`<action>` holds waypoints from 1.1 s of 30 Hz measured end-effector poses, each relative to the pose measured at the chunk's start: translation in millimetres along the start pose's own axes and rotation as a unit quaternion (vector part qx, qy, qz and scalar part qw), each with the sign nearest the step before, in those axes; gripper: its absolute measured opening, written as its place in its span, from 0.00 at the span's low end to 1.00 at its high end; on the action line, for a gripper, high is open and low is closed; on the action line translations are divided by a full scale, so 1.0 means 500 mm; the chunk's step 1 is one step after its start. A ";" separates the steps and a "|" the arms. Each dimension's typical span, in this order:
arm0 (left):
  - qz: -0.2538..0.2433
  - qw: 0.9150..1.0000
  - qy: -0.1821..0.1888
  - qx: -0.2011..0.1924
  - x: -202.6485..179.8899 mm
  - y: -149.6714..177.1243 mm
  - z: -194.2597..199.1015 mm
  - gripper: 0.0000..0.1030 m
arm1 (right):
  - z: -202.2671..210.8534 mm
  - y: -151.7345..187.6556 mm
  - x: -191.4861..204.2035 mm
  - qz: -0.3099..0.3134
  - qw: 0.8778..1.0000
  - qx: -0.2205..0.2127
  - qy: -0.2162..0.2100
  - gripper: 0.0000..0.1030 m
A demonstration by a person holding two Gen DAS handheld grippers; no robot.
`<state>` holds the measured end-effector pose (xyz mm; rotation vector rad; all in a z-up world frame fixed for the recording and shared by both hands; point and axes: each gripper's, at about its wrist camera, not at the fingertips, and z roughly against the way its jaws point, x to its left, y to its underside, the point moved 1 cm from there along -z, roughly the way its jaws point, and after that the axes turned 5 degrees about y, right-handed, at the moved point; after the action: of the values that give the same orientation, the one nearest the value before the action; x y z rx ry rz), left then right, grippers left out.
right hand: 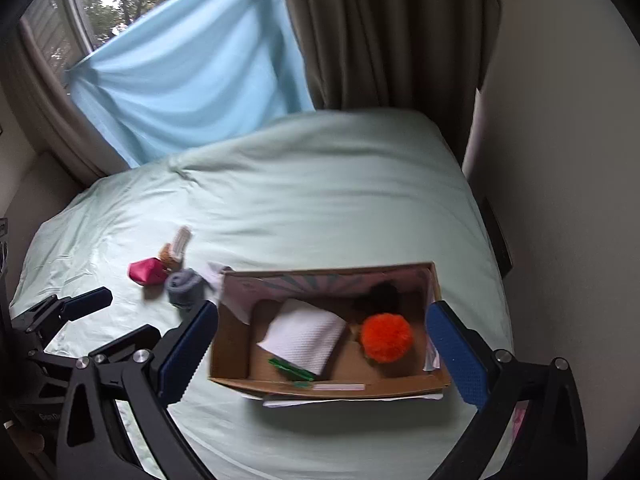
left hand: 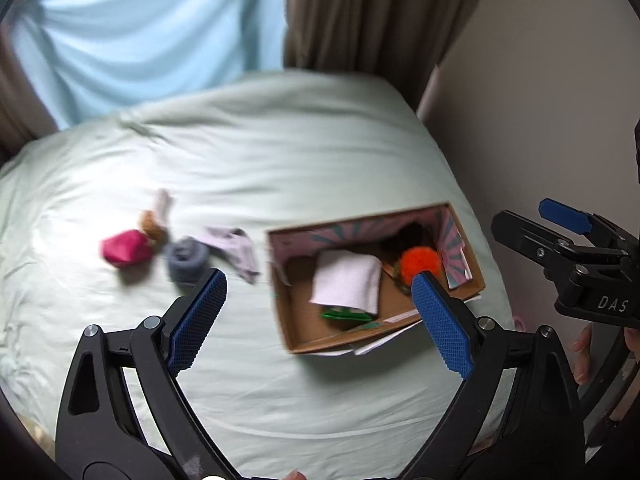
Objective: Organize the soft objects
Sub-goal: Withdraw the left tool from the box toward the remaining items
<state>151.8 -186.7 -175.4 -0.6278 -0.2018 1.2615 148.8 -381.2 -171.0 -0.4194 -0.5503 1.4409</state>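
A cardboard box (left hand: 340, 340) (right hand: 332, 384) lies on the pale green bed (left hand: 280, 152). It holds a folded white cloth (left hand: 348, 280) (right hand: 304, 334), an orange pom-pom (left hand: 420, 262) (right hand: 386, 336), a green item (left hand: 344, 314) and something dark (right hand: 380, 296). Left of the box lie a magenta bundle (left hand: 124, 254) (right hand: 146, 272), a small brown toy (left hand: 152, 226), a grey rolled sock (left hand: 186, 258) (right hand: 184, 286) and a pale lilac cloth (left hand: 236, 244). My left gripper (left hand: 319, 277) (right hand: 130, 312) hangs open above the bed, empty. My right gripper (right hand: 323, 308) (left hand: 552, 236) hovers open over the box, empty.
A light blue curtain (right hand: 192, 80) and a brown curtain (right hand: 380, 32) hang behind the bed, below a window (right hand: 120, 0). A plain wall (right hand: 560, 160) runs along the bed's right side. A person's fingers (left hand: 582, 352) show under the right gripper.
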 end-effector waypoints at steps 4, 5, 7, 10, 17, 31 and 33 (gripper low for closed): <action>0.010 0.999 -0.018 -0.041 0.055 0.016 0.116 0.91 | 0.084 -0.005 0.081 0.022 0.999 -0.027 -0.006 1.00; 0.011 0.998 -0.025 -0.051 0.071 0.023 0.145 0.91 | 0.098 -0.005 0.096 0.025 0.999 -0.033 -0.012 1.00; 0.015 0.997 -0.036 -0.064 0.098 0.038 0.187 0.91 | 0.135 0.003 0.138 0.029 0.998 -0.050 -0.026 1.00; 0.022 0.995 -0.050 -0.084 0.144 0.067 0.246 0.91 | 0.174 0.018 0.197 0.041 0.997 -0.064 -0.030 1.00; 0.042 0.990 -0.071 -0.112 0.251 0.135 0.338 0.91 | 0.218 0.063 0.306 0.057 0.994 -0.084 -0.047 1.00; 0.026 0.994 -0.035 -0.099 0.463 0.123 0.312 0.91 | 0.147 0.079 0.475 0.028 0.997 -0.072 -0.013 1.00; 0.018 0.995 -0.028 -0.093 0.495 0.111 0.287 0.91 | 0.121 0.077 0.493 0.014 0.998 -0.068 -0.008 1.00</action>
<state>115.4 99.6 -136.2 -0.7593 -0.3577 1.3055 92.8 -136.1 -119.5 -0.5266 -0.6596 1.4398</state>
